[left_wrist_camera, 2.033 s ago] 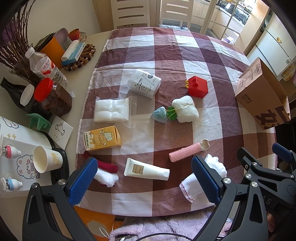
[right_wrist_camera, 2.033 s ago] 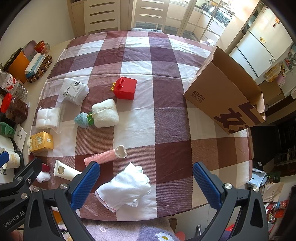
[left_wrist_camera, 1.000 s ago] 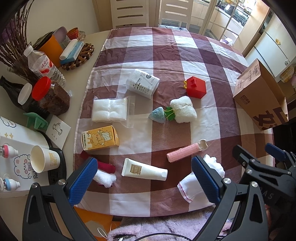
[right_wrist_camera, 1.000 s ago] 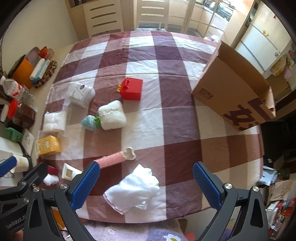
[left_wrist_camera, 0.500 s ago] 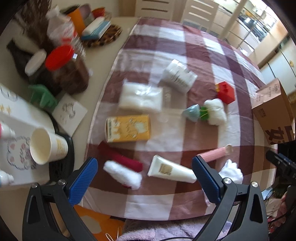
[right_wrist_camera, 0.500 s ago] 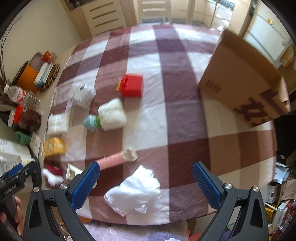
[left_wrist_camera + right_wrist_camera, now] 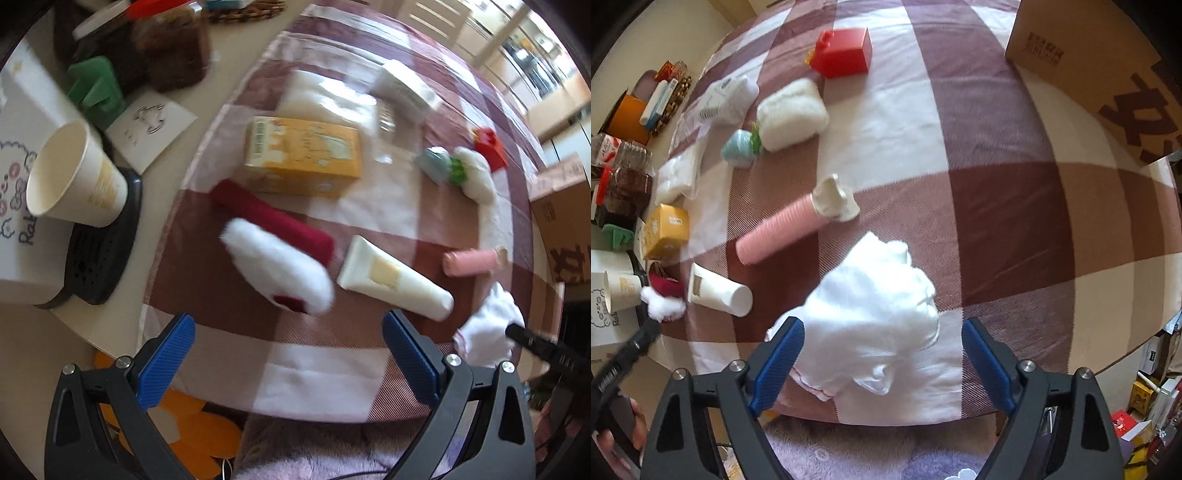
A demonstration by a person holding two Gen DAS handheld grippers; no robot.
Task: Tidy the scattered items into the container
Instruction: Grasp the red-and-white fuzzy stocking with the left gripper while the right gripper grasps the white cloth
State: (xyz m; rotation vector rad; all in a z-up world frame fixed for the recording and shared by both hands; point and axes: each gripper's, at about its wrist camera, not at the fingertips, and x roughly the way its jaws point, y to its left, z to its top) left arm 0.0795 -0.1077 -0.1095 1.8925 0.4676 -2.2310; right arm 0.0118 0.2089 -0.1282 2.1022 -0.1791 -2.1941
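right wrist view has my right gripper [image 7: 882, 354] pointing down over the crumpled white cloth [image 7: 875, 314] near the table's front edge, its jaws closing from wide with the cloth lying between them, pads not yet pressing. to do this well i'd sink a little lower so the blue pads [image 7: 781, 360] bite the bunched middle and not just a loose corner, and keep clear of the checked tablecloth [image 7: 997, 229] so it doesn't lift too. the cardboard box [image 7: 1108, 70], my container, stands at the far right, well apart. my left gripper [image 7: 288, 362] hangs wide and empty above the red-and-white fluffy item [image 7: 277, 266], beside the cream tube [image 7: 395, 278]. writing: large dark characters on the box, too cropped to read; the yellow carton [image 7: 303, 162] and the tube's label are blurred.
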